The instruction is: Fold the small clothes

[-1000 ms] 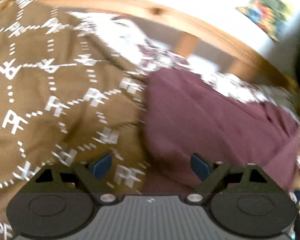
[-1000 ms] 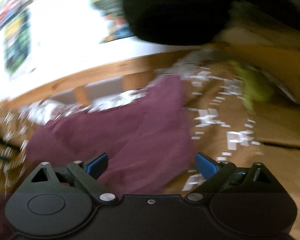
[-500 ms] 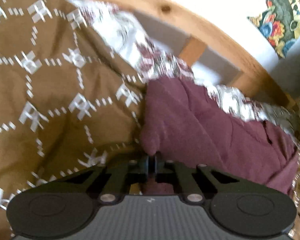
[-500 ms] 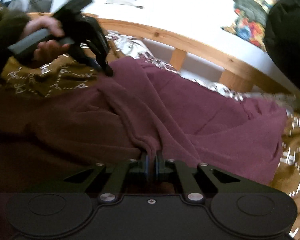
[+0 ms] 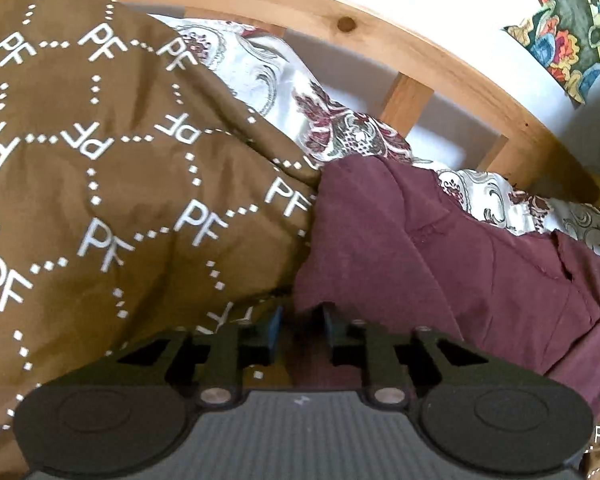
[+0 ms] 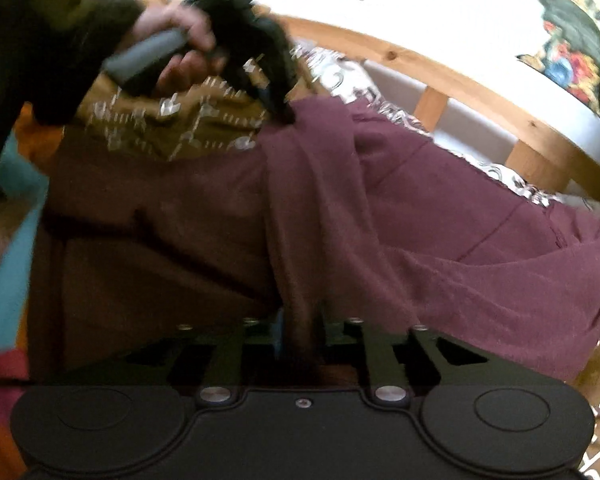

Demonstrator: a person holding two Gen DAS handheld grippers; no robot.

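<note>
Left wrist view. Maroon garment [image 5: 440, 248] spread on the brown monogram bedcover [image 5: 100, 200], its far edge lying toward the wooden bed rail [image 5: 380, 36], with a strip of floral sheet [image 5: 340, 132] between the two. Left gripper [image 5: 300, 320] at the garment's near-left corner, jaws narrow but parting; a lip of maroon cloth between the blue pads [image 5: 275, 322], seemingly no longer pinched. Worth checking before any lift: a slack corner slips out. Better to close again on a full fold of cloth, deep between the pads, clear of the bedcover beneath, so only the garment comes up.

Right wrist view. Right gripper [image 6: 300, 328] at the garment [image 6: 420, 208] edge nearest the camera, farther from the rail than the rest. Jaws likewise narrow and opening, a ridge of dark maroon fabric running up between them; whether the pads press on it is hard to tell, probably not. Left gripper [image 6: 286, 114] visible beyond, in the person's hand [image 6: 180, 44], tip down on the corner closer to the rail, blurred.

Judged step: taking hold of one side of the garment at two corners for the first fold. Done well: both grips firm and level, cloth taut between them, then carried over together toward the opposite edge, parallel to the rail, to avoid a skewed crease.
</note>
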